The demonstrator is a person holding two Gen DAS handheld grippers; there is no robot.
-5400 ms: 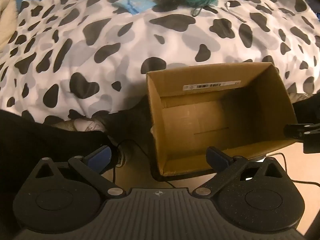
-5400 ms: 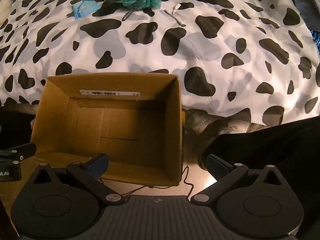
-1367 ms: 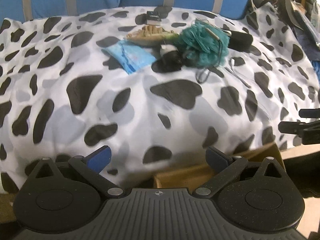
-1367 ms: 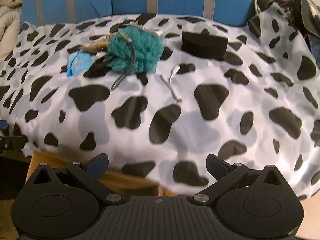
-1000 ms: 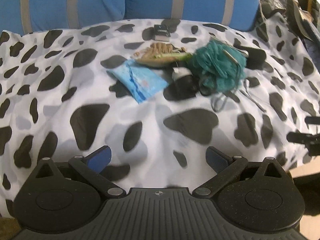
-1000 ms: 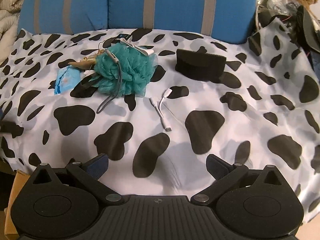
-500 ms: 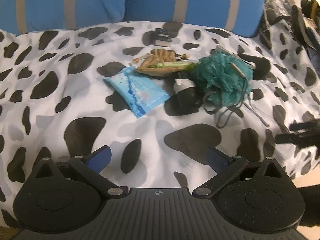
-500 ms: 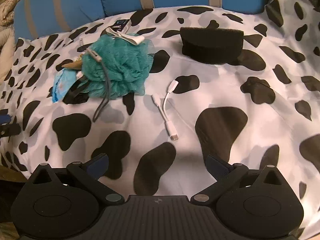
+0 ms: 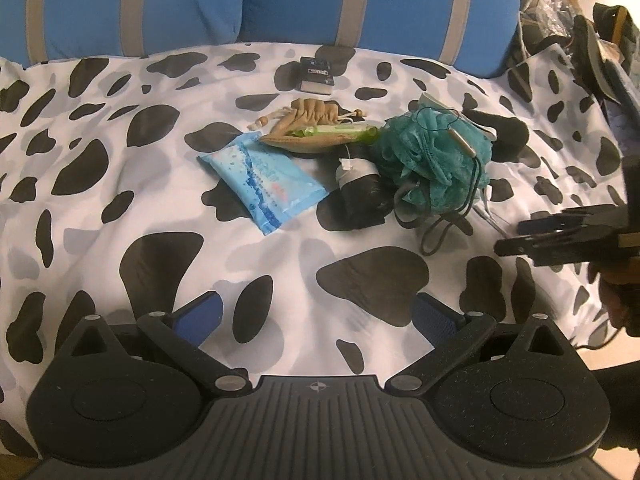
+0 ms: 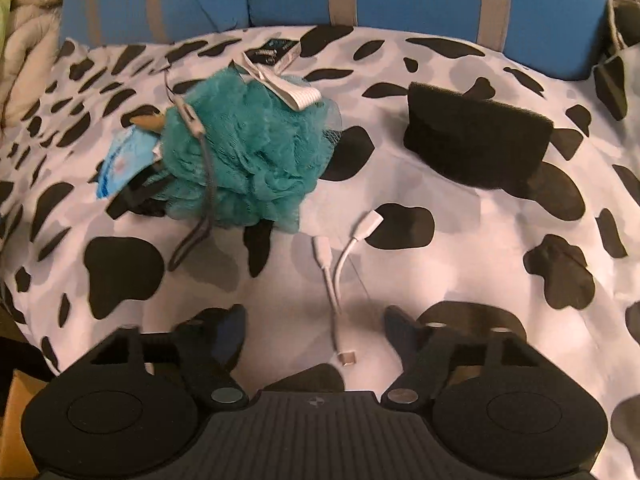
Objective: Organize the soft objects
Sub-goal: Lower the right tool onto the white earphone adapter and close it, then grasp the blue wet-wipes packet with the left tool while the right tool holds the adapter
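We are holding the right tongs (image 10: 314,330) spread and empty above the cow-print bed cover (image 10: 460,264), with the white adapter cable (image 10: 340,276) lying between their tips, its long axis running from 6 toward 12 o'clock and forking at the far end. The left tongs (image 9: 316,314) are likewise spread, gripping nothing. The teal bath pouf (image 10: 252,152) is sitting at 11 o'clock in the right view, a grey cord draped over it; the black sponge (image 10: 476,140) is lying at 1 o'clock, long axis crosswise. We are probably lining up on the soft items.
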